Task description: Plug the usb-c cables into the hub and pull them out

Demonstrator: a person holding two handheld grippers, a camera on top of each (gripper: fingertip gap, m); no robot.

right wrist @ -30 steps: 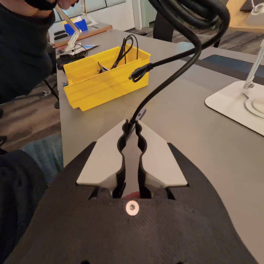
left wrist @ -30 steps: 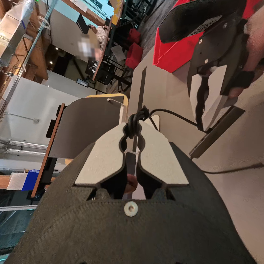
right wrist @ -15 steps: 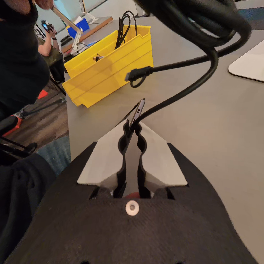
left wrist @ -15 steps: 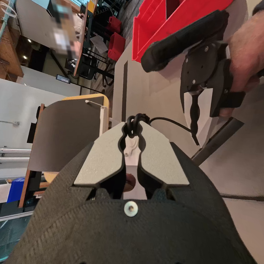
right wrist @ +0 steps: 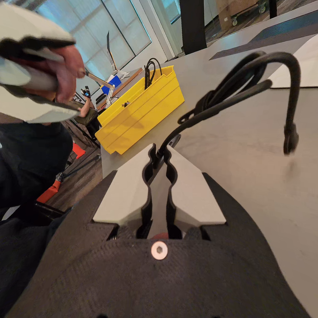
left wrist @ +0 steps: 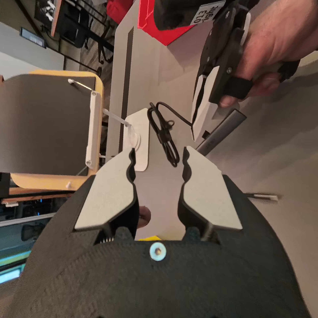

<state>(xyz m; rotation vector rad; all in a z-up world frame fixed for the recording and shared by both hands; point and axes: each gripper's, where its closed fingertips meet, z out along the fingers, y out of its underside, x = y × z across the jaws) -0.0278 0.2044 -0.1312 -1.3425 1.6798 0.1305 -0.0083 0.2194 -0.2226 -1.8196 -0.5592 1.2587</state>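
In the left wrist view my left gripper [left wrist: 158,151] is open and empty. The tied bundle of the black usb-c cable [left wrist: 163,134] lies just past its fingertips, touching neither pad. My right gripper [right wrist: 160,152] is shut on the black plug [right wrist: 157,155] of that cable, right at the grey hub [right wrist: 173,141]. The cable rises from the plug to the bundle [right wrist: 232,89], and its free plug [right wrist: 290,139] dangles at the right. The left wrist view shows the right gripper [left wrist: 193,136] at the hub [left wrist: 222,130] on the grey table [left wrist: 258,163].
A yellow bin [right wrist: 141,110] holding cables stands at the table's far left edge. A red bin [left wrist: 160,25] stands behind the right gripper. A white lamp base [left wrist: 139,137] sits next to the bundle. Another cable's silver connector [left wrist: 263,197] lies at the right. A person's hand [left wrist: 275,43] holds the right gripper. The tips of one gripper are about 10 centimetres away from the tips of the other.
My left gripper was shut on the cable bundle and has opened wide; the bundle has left its grasp. My right gripper stays shut on the plug and the view has tilted.
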